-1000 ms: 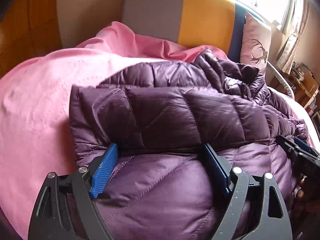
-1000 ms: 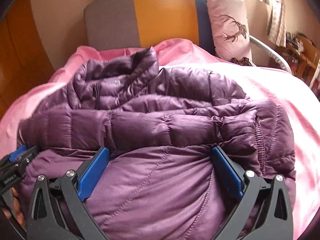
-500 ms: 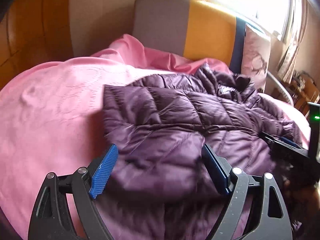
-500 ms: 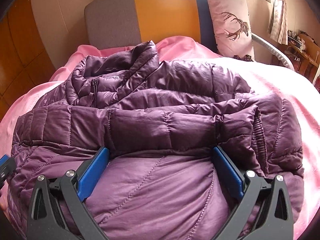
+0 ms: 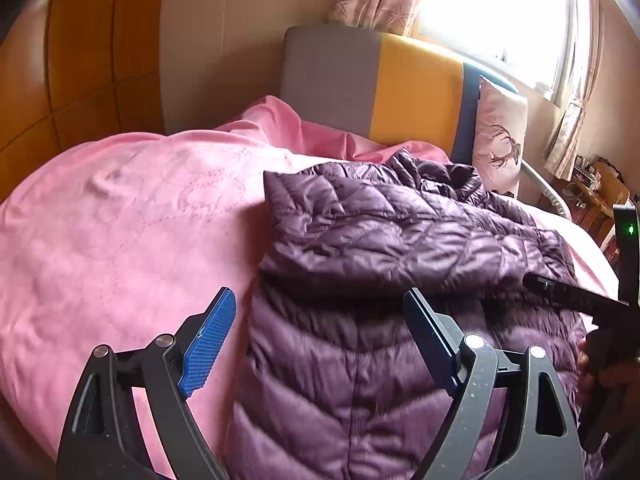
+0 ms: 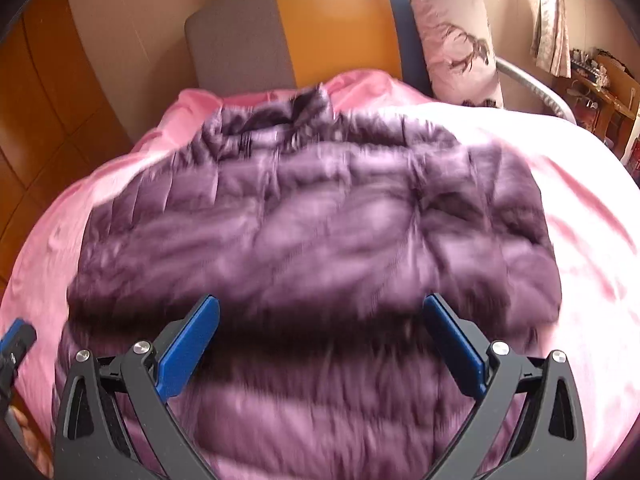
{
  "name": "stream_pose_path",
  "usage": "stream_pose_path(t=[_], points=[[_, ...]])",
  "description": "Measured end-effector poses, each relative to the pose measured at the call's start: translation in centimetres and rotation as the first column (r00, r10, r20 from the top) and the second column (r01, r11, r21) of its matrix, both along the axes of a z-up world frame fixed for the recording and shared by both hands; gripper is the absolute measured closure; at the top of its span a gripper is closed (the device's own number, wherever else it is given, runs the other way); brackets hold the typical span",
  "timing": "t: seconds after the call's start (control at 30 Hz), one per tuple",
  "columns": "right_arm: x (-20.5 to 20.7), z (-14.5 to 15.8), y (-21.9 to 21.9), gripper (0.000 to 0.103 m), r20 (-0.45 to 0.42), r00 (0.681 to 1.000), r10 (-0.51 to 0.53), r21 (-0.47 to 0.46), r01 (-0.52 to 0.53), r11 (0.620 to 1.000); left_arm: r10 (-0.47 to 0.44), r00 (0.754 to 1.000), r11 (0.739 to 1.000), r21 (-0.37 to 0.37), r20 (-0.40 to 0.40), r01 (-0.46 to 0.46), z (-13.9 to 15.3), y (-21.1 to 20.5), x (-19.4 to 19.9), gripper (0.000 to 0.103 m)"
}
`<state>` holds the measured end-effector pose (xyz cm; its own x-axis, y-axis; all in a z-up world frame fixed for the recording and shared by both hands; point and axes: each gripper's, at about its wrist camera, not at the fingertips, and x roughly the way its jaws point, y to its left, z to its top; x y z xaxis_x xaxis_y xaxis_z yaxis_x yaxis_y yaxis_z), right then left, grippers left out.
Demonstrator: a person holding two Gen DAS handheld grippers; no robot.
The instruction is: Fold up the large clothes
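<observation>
With both the left gripper (image 5: 316, 334) and right gripper (image 6: 320, 340) spread wide and holding nothing above the jacket (image 5: 400, 264) lying folded on the bed (image 5: 120, 220), its puffy fill may spring the fold open.

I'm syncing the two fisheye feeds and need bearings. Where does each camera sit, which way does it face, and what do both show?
Left wrist: behind the open left gripper, over the left edge of the quilted purple down jacket, facing the grey-yellow-blue headboard; the right gripper and its hand intrude at right.
Right wrist: behind the open right gripper, centred over the blurred jacket, facing the headboard; the left gripper shows at left.
Shared: jacket, pink bedspread, headboard, deer-print pillow.
</observation>
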<state>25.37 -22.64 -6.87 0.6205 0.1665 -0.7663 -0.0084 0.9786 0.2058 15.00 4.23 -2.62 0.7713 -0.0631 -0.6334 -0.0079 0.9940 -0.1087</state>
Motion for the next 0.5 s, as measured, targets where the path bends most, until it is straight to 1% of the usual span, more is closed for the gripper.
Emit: stream_pose_path(t=[0.1,0.23,0.5], points=[[-2.2,-0.9,0.2,0.002,-0.029,0.999,0.026,-0.017,-0.026,1.0,0.002,1.0,1.0,-0.002,-0.005,-0.002,-0.4,0.2,-1.2,0.019],[-4.8,-2.0,0.5,0.002,-0.04,0.998,0.043,-0.046,-0.045,0.998,0.002,1.0,1.0,-0.004,-0.01,-0.002,-0.8,0.6,-2.9,0.019],[-8.9,-3.0,0.0,0.002,-0.024,1.0,0.018,-0.022,-0.018,1.0,-0.006,0.999,1.0,-0.001,-0.053,0.006,-2.5,1.1,-5.2,0.019]])
